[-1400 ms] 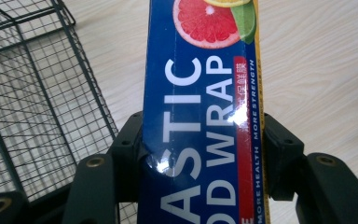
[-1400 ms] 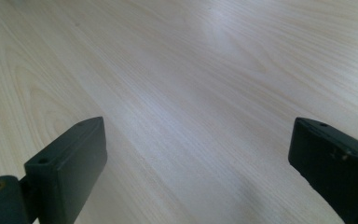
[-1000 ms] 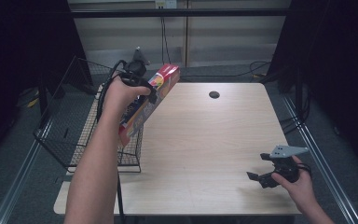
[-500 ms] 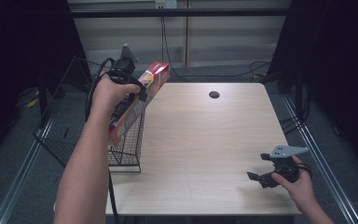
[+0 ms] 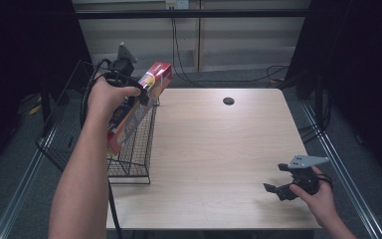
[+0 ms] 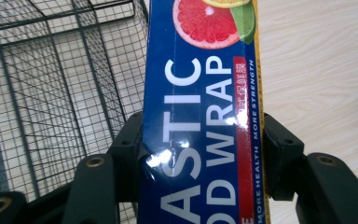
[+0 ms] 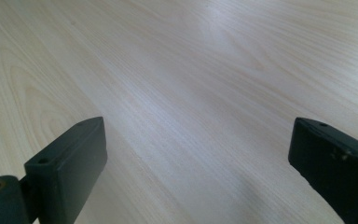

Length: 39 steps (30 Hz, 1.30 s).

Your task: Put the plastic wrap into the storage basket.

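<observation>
A long blue and red plastic wrap box [image 5: 135,108] hangs tilted over the top of the black wire basket [image 5: 133,149] at the table's left edge. My left gripper [image 5: 129,102] is shut on it; in the left gripper view the two black jaws press both sides of the plastic wrap box [image 6: 200,130], with the basket mesh [image 6: 51,93] behind at left. My right gripper [image 5: 284,188] rests low over the table's near right corner. The right gripper [image 7: 200,172] stands open there with bare wood between its jaws.
The light wood table [image 5: 219,149] has a round cable hole [image 5: 228,101] near its far edge. The basket hangs partly past the table's left side, above a metal rail [image 5: 25,174] on the floor. Cables trail at the back.
My left gripper has carried the plastic wrap box leftward and away, from above the table's left part to over the wire basket. The right gripper has stayed in place.
</observation>
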Tool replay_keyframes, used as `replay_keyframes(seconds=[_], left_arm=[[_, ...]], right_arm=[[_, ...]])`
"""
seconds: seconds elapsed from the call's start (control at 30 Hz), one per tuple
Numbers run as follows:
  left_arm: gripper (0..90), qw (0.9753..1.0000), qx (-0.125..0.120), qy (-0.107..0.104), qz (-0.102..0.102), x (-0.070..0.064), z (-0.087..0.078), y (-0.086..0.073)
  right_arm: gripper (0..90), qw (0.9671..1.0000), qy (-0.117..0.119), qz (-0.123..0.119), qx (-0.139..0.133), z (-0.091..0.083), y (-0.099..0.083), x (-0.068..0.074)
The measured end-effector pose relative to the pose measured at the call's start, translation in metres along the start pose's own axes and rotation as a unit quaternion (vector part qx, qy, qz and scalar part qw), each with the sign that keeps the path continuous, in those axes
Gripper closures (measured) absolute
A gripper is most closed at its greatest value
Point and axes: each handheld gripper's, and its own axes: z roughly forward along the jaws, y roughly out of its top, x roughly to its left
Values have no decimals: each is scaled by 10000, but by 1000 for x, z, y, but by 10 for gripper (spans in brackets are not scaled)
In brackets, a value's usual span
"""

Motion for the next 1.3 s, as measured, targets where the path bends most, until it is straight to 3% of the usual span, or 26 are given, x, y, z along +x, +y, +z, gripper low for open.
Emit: replay_keyframes(seconds=[0.6, 1.3], left_arm=[[441, 9997, 4, 153, -194, 21, -12, -9], [441, 9975, -34, 384, -587, 43, -23, -22]], right_arm=[[43, 10000, -19, 2, 5, 0, 0, 1], [43, 10000, -24, 6, -10, 0, 1, 1]])
